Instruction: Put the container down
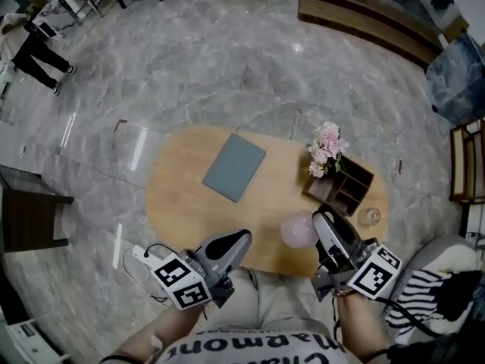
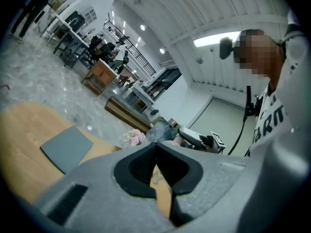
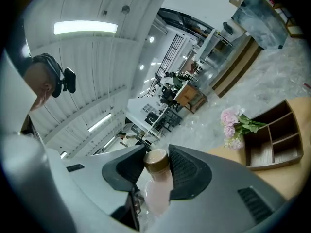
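right gripper [image 1: 324,220] is clamped on the pink container [image 1: 297,230] just under its brown cap [image 3: 156,161], holding it over the near edge of the wooden table [image 1: 182,203]; i can't tell if it touches down. left gripper [image 1: 239,241] has its jaws pressed together on nothing. wooden organizer [image 1: 345,186], flowers [image 1: 327,146] and small glass [image 1: 369,216] crowd the right side, so i'd aim for the bare wood; grey pad [image 1: 234,167] lies well apart.
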Demonstrator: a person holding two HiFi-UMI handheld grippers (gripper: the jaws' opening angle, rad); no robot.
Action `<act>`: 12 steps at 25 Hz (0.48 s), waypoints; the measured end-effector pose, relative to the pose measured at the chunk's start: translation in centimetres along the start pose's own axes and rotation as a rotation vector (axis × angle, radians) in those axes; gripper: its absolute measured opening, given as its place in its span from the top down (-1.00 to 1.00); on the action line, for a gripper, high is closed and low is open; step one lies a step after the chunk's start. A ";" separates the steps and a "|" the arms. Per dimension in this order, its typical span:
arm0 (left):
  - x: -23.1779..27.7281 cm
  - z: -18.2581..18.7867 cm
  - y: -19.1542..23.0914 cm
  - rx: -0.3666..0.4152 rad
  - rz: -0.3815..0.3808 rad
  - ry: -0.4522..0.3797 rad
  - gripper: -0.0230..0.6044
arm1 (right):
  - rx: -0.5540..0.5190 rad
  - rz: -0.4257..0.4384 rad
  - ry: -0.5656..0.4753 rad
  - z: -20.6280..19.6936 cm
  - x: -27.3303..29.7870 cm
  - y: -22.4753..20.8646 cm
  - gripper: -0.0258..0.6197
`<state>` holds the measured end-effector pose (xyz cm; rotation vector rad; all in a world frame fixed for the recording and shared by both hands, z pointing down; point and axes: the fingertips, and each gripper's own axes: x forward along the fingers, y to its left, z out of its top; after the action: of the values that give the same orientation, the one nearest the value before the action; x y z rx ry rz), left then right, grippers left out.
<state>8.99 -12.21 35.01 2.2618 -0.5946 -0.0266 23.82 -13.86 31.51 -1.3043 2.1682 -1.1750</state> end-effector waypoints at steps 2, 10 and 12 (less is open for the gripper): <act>1.0 -1.3 1.6 -0.037 -0.021 0.001 0.88 | 0.016 -0.009 0.016 -1.7 0.8 -2.2 0.50; 4.3 -7.2 11.7 0.000 0.093 0.033 0.88 | 0.013 -0.062 0.034 -8.7 4.6 -10.6 0.50; 4.4 -8.6 14.1 -0.015 0.141 0.030 0.88 | 0.008 -0.088 0.035 -10.6 5.3 -12.4 0.50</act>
<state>8.84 -16.36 51.63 2.1966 -0.7334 0.0722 21.13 -16.24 48.24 -1.3993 2.1471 -1.2478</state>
